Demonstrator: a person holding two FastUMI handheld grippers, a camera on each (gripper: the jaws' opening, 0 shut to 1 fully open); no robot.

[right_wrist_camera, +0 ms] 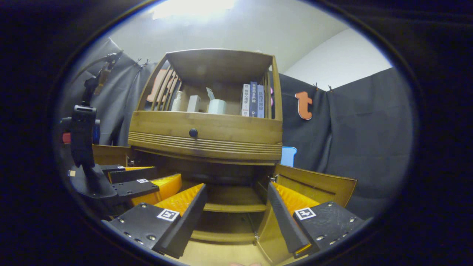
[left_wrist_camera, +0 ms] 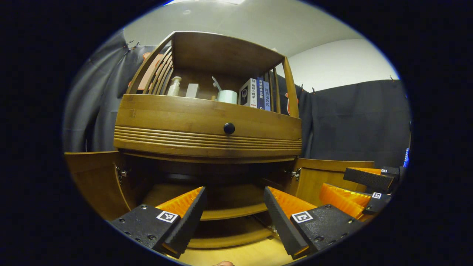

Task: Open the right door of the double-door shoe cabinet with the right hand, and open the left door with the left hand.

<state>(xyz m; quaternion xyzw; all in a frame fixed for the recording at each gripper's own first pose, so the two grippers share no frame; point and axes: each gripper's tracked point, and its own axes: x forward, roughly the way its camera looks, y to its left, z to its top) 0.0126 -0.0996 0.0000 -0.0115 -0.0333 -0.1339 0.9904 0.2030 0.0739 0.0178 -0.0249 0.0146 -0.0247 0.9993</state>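
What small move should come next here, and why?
Probably just draw both hand-held grippers back. The left door and right door both stand swung open, the shelves are exposed, and the left gripper and right gripper are open, gripping nothing.

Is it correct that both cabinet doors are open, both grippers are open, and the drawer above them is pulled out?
Not quite. The drawer is closed, flush with the cabinet front, as the left gripper view shows. The left door and right door are open, and the left gripper and right gripper are open.

Left tool and right tool both gape, gripping nothing.
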